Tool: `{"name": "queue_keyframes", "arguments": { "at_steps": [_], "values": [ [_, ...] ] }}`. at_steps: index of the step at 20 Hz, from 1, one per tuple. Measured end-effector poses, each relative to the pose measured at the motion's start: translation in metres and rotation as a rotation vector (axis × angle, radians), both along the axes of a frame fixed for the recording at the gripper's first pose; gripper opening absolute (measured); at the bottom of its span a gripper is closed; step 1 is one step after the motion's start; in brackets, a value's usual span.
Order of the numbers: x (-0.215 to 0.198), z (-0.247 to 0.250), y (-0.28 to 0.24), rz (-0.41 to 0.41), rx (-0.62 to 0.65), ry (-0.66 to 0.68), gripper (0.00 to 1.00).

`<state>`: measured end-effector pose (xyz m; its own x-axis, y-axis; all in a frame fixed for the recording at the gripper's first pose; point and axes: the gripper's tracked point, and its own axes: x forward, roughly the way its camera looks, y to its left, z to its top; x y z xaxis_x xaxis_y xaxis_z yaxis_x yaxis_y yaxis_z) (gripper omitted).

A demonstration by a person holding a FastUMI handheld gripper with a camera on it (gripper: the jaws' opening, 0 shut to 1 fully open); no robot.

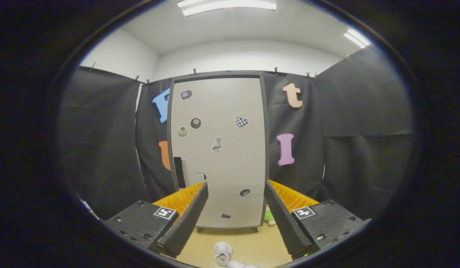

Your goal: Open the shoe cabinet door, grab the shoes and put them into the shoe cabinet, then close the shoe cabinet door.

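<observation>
A tan wooden floor [252, 247] is seen at the bottom, and a small green and pink object [269, 216] is set on it just beside the lower right corner of the tall grey unit; what it is cannot be told. White walls [244, 56] and a white ceiling [230, 28] are seen above, with two lit light panels [227, 5] mounted in the ceiling.

Gripper [235, 188] fingers spread, empty; closed shoe cabinet door [218, 149] ahead; shoes [223, 253] below.
</observation>
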<state>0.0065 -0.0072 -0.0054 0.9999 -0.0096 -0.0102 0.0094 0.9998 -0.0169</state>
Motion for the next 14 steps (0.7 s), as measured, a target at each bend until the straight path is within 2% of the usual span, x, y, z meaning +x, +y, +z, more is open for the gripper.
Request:
{"name": "queue_keyframes", "arguments": {
  "at_steps": [7, 14],
  "values": [
    [0.043, -0.019, 0.037, 0.035, -0.01, 0.02, 0.99],
    [0.106, -0.043, 0.111, 0.113, -0.033, 0.021, 0.99]
  ]
}}
